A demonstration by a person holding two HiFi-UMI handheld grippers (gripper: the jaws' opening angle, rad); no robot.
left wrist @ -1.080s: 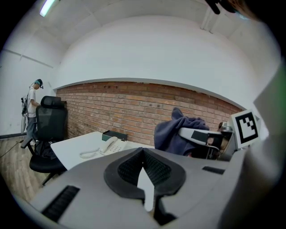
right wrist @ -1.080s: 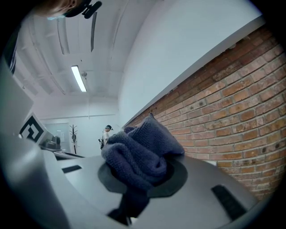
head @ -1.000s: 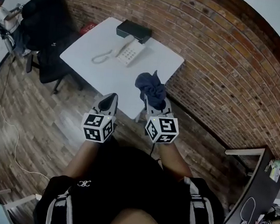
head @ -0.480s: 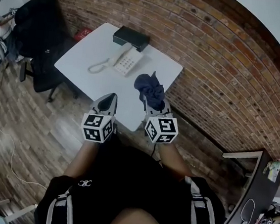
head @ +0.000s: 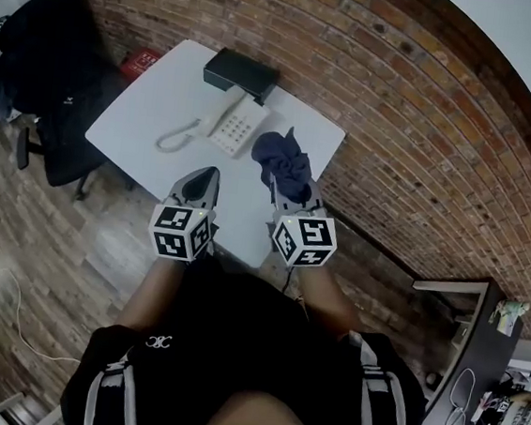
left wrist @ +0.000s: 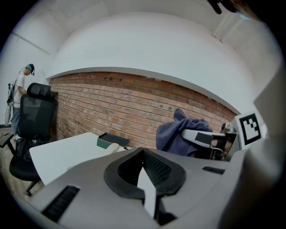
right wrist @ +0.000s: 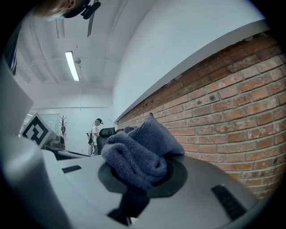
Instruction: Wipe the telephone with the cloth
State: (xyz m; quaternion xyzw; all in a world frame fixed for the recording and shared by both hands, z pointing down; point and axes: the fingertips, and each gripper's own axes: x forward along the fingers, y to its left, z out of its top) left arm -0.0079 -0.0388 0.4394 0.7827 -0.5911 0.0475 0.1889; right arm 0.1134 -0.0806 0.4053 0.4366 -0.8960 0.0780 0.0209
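A white desk telephone (head: 231,123) with a coiled cord lies on the white table (head: 153,120), its handset partly seen in the left gripper view as a pale shape (left wrist: 111,147). My right gripper (head: 283,176) is shut on a bunched dark blue cloth (head: 282,161) (right wrist: 140,154) (left wrist: 178,134), held in the air over the table's near right corner. My left gripper (head: 208,177) (left wrist: 143,176) is shut with nothing in it, hanging near the table's front edge. Both grippers are apart from the telephone.
A dark box (head: 241,70) (left wrist: 111,141) stands behind the telephone by the brick wall (head: 399,108). A black office chair (head: 51,52) (left wrist: 31,120) is left of the table. A person (left wrist: 20,94) stands far off. A second desk (head: 472,361) is at lower right.
The table and telephone have shifted left and slightly nearer in the head view as the person moves closer. Both grippers keep their pose, the cloth still held.
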